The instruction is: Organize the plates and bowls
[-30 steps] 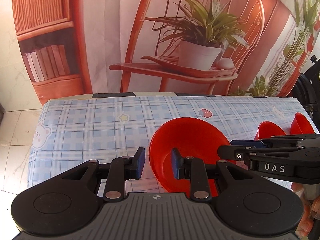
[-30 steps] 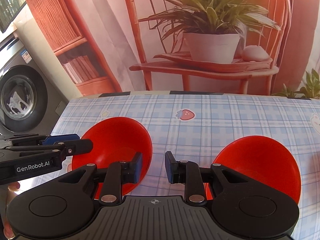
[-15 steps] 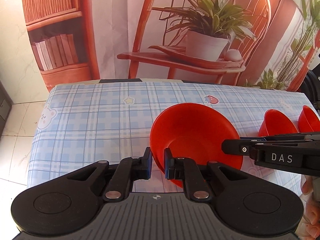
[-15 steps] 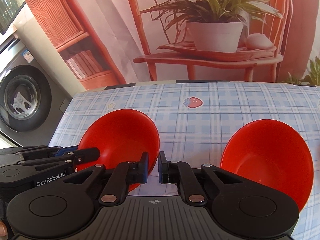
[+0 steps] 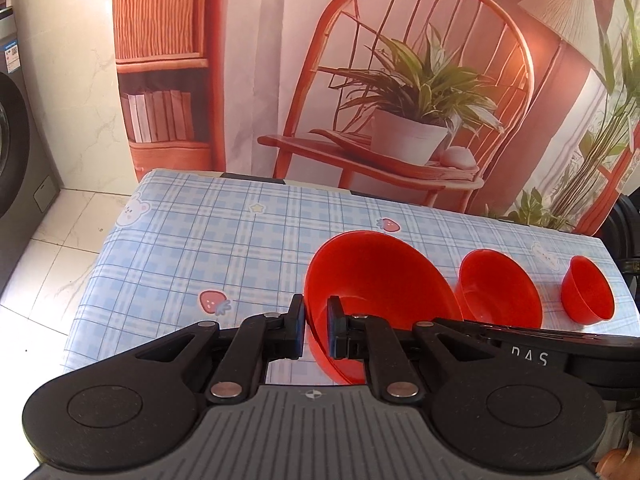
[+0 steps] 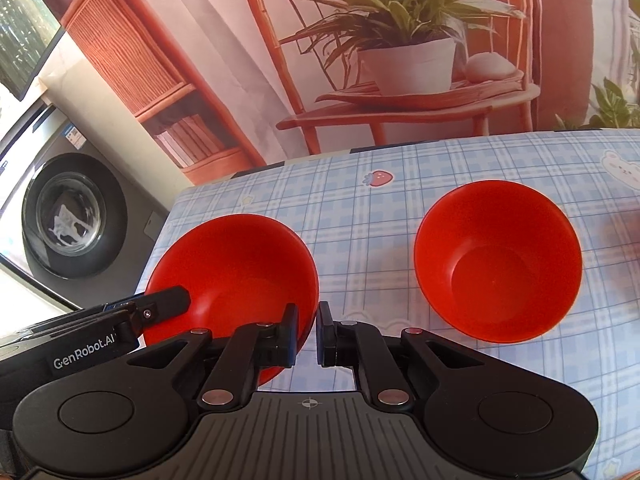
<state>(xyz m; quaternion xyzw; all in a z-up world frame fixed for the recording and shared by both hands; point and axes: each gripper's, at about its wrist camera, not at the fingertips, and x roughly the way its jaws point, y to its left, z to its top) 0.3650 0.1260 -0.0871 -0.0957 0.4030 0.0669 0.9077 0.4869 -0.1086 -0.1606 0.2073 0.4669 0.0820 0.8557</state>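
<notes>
While both grippers pinched opposite sides of the large red bowl (image 5: 372, 280), the left gripper (image 5: 315, 330) and right gripper (image 6: 307, 334) each had fingers clenched on its rim near the counter (image 5: 240, 248) edge. Uneven pulls could probably tip or twist it. Farther off sat the medium bowl (image 6: 498, 260) and small bowl (image 5: 587, 294).

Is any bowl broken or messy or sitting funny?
Nothing is broken or spilled. The odd one is the big bowl: both tongs pinch its rim, the left tongs on one side and the right tongs on the other, so it looks tipped. The middle bowl and small bowl sit upright on the tablecloth.
</notes>
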